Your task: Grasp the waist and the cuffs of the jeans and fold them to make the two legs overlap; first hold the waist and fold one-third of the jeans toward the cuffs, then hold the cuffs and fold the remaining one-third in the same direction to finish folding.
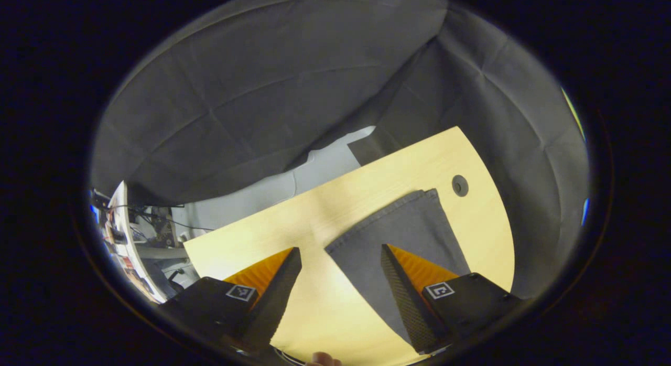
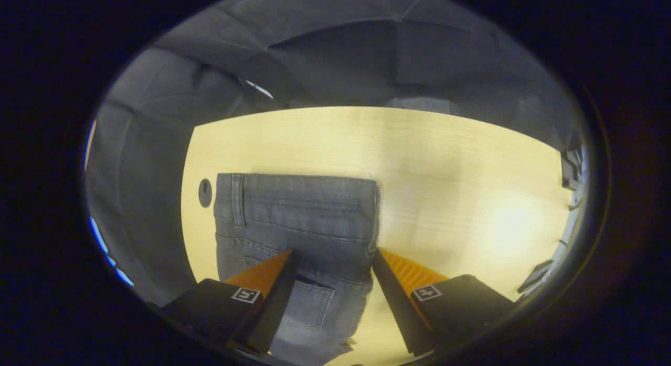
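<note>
Grey jeans [image 2: 293, 219] flat on the pale wooden bench [image 2: 445, 161]. In the right gripper view, waist end [image 2: 299, 185] at about 11 o'clock from the picture's centre, belt loop and back pocket [image 2: 314, 303] face up, narrow enough to look like one leg laid over the other. In the left gripper view, cuff end [image 1: 388, 219] at about 4 o'clock, hem running slantwise, near a round cable hole [image 1: 460, 185] in the bench at 2 o'clock.

Left gripper [image 1: 341, 261] spread wide, holding nothing, hanging above the cuff with one finger over cloth and the other over bare wood. Right gripper [image 2: 330, 261] likewise wide, holding nothing, fingers straddling the seat of the jeans just below the waistband.

Judging the step: legs seemingly already overlapped, length still laid out full, so the thirds fold looks to lie ahead, with the waist-end grasp the likely one in hand. Not certain, though, since only each end is seen and not the middle.

Next move calls for lowering the right gripper onto the waistband edge, pinching both layers together, then carrying it toward the cuffs without dragging the lower layer askew.

No readable brand or label on the jeans. Square black-and-white marker tags [image 2: 246, 294] on the gripper bodies, patterns only, no legible words.
</note>
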